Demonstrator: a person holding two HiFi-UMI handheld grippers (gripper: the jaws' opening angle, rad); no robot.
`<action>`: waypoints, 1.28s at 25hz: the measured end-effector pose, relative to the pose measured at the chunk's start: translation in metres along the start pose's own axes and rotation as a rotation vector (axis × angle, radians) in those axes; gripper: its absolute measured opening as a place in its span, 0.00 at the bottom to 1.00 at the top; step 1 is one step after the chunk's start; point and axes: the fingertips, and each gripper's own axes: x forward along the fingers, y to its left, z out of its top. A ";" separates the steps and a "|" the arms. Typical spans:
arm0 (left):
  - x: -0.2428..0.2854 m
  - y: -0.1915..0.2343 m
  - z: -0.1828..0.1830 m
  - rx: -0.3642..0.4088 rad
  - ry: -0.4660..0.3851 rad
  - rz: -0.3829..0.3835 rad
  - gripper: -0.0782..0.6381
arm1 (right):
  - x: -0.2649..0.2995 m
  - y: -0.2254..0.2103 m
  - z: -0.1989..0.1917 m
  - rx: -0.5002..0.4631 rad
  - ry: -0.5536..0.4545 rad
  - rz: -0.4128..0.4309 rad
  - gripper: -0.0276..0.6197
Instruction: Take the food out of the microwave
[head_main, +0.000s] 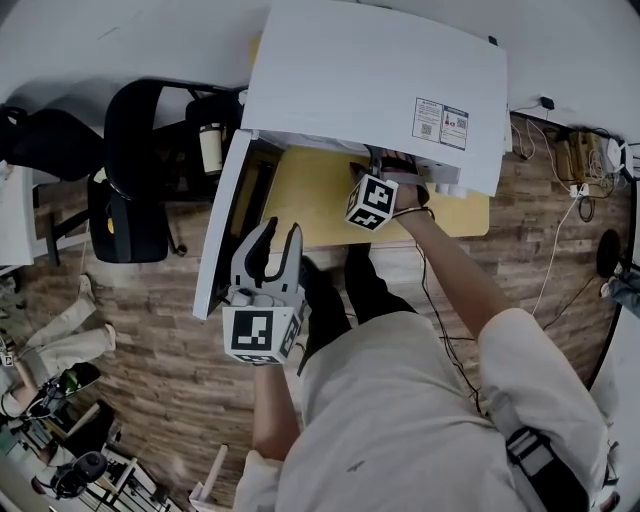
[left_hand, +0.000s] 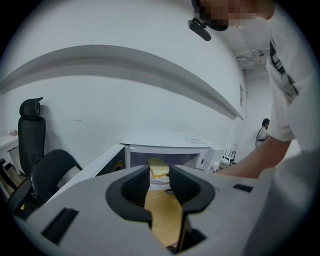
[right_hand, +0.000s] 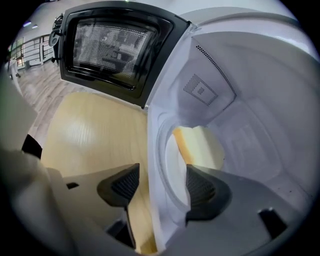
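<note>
Head view, nearest: the left hand-held gripper (head_main: 279, 240) hangs back from the microwave (head_main: 370, 80), beside the edge of the open door (head_main: 225, 220). Its jaws are slightly apart and empty, aimed at the cavity.
Right arm: stretched forward over the desk (head_main: 310, 195), wrist tipped down, its tip under the microwave's top edge.
Right hand-held gripper (right_hand: 159, 184): spread wide and gripping nothing. The cavity's front lip and the near edge of the plate (right_hand: 175, 167) lie between its pads, and neither pad appears to press on them.
Food (right_hand: 200, 145): a pale yellow slice on that plate, inside the cavity, just beyond the open jaws.
Step in hand: the reach for the plate; nothing looks lifted yet.
Next move: probably to ease further in until the pads bracket the plate's rim, then close firmly and draw it out level so the slice does not slide.
</note>
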 end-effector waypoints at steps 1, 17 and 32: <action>0.000 0.000 -0.001 -0.001 0.001 0.002 0.27 | 0.002 0.000 0.000 -0.005 0.002 0.000 0.47; -0.004 0.005 -0.002 -0.011 0.001 0.021 0.27 | 0.009 0.002 0.002 -0.038 0.007 -0.005 0.46; -0.011 0.005 -0.003 -0.003 -0.008 0.008 0.27 | -0.003 0.017 0.004 -0.042 0.010 -0.027 0.39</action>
